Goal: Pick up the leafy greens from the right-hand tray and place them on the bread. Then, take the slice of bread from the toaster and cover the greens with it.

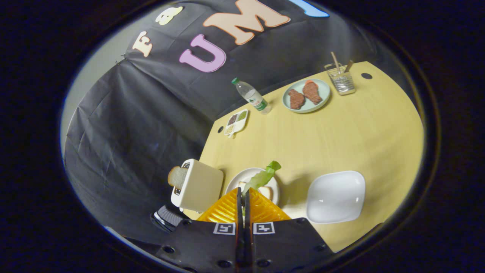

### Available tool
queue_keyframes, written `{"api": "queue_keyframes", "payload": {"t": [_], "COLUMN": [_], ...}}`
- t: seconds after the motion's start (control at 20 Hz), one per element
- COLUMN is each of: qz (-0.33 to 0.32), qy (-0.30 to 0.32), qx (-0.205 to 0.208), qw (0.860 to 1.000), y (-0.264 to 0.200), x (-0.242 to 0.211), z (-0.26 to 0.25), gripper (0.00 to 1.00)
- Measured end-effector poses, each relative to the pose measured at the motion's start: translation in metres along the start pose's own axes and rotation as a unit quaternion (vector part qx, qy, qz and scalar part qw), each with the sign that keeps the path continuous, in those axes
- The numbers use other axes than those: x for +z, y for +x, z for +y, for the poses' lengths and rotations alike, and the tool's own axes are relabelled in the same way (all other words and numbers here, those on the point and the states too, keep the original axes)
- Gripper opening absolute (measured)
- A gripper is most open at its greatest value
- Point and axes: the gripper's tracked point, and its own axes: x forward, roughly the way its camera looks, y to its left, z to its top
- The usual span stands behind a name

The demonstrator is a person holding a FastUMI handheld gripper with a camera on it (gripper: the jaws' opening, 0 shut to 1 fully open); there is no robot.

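Note:
My gripper (243,194) is shut on the leafy greens (262,176), and the green leaf sticks out ahead of the fingertips. It hangs over a round white plate (239,177) where a slice of bread (265,192) lies, partly hidden behind the fingers. To the left of that plate stands a cream toaster (200,185) with a second slice of bread (177,176) poking out of its slot. To the right of the plate lies a white square tray (335,196) with nothing on it.
At the far side of the wooden table (352,136) sit a pale green plate (307,96) with pieces of meat, a clear holder (341,80) with sticks, a water bottle (251,96) and a small divided dish (236,122). The table's left edge runs close behind the toaster.

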Motion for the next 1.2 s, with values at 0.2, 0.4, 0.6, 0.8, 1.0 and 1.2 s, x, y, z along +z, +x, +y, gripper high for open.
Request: {"api": "queue_keyframes", "payload": {"t": [0.2, 0.4, 0.6, 0.8, 1.0, 1.2], "qz": [0.018, 0.047, 0.077, 0.118, 0.137, 0.159], "qy": [0.015, 0.012, 0.008, -0.007, -0.008, -0.03], "qx": [0.023, 0.03, -0.003, -0.083, -0.123, -0.163], "qw": [0.999, 0.998, 0.997, 0.99, 0.983, 0.973], "y": [0.039, 0.068, 0.095, 0.108, 0.114, 0.117], "x": [-0.02, -0.042, -0.06, -0.084, -0.092, -0.104], "z": [0.043, 0.066, 0.053, 0.001, -0.026, -0.049], "gripper": [0.03, 0.03, 0.03, 0.03, 0.03, 0.05]}}
